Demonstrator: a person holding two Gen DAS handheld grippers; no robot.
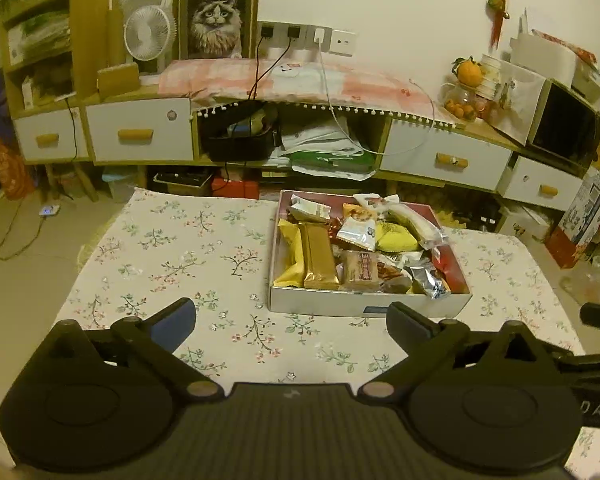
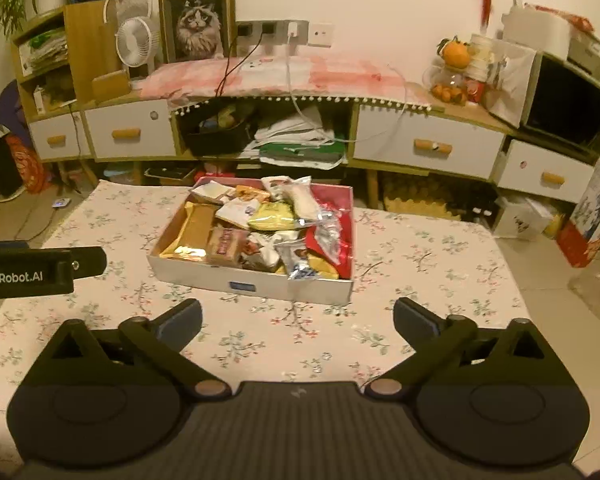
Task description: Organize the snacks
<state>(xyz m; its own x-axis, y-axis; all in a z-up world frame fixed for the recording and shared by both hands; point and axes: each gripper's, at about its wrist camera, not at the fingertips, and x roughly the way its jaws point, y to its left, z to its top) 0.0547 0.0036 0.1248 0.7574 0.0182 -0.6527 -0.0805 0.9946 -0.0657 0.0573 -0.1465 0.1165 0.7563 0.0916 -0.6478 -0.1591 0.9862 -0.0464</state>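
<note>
Glossy foil and plastic snack wrappers fill a matt cardboard box on a floral cloth-covered table.

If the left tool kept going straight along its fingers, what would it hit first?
Probably the floral tablecloth, just short of the snack box; the open left tool tilts downward, though depth is unclear.

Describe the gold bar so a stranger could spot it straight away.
On the floral table sits a white box of snacks. Along its left wall lies a yellow pack; the gold bar lies beside it, long, flat-topped and metallic, unlike the crumpled wrappers around.
</note>
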